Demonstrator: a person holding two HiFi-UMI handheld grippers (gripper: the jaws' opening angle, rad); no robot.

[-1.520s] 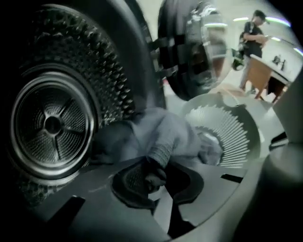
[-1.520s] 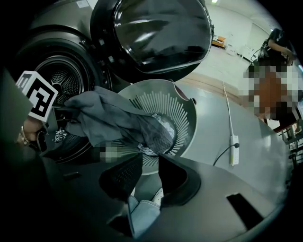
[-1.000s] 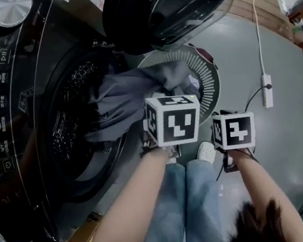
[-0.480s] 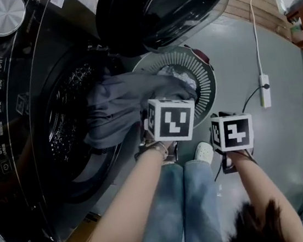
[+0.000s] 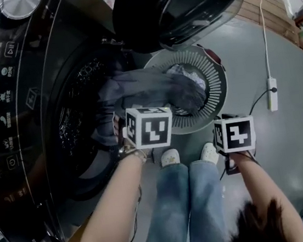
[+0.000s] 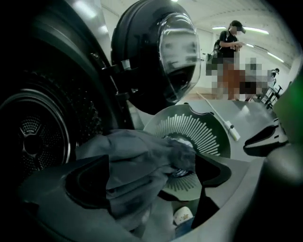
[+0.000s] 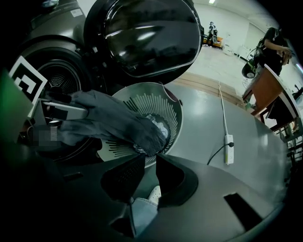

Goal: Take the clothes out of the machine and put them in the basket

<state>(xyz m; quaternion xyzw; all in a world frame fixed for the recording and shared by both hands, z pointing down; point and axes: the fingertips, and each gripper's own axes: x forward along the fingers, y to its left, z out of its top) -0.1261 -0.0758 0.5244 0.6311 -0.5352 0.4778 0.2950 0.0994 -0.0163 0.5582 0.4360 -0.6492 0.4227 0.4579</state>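
Stands in blue jeans (image 5: 190, 206) and white shoes (image 5: 170, 156) on the grey floor (image 5: 253, 49), directly before the machine (image 5: 6, 109). Carries the right gripper (image 7: 151, 158) at the right of the head view, just beside the right shoe, pointed steeply down. Has its jaws drawn almost together, with only a narrow slit between the tips and nothing held. Carries the left gripper (image 6: 150, 177) further forward, at the lip of the machine's opening, also pointed steeply down. Has just been opening its jaws, now spread wide. Has the grey garment (image 6: 137, 160) lying loose between them, bunched toward the left jaw, with neither pad pressing on it. Beyond the jaws, the same garment as a bridge: one end at the mouth of the drum (image 5: 78, 130), the other over the rim of the round slatted basket (image 5: 214, 90), resting on a paler cloth (image 5: 181, 70) already inside. Basket on the floor, just beside the machine and below the open round door (image 5: 180, 3). Further out on the floor, well apart from the basket, a white power strip (image 5: 271, 86) with its cable. Farthest off, in the left gripper view, a standing person (image 6: 230, 42).
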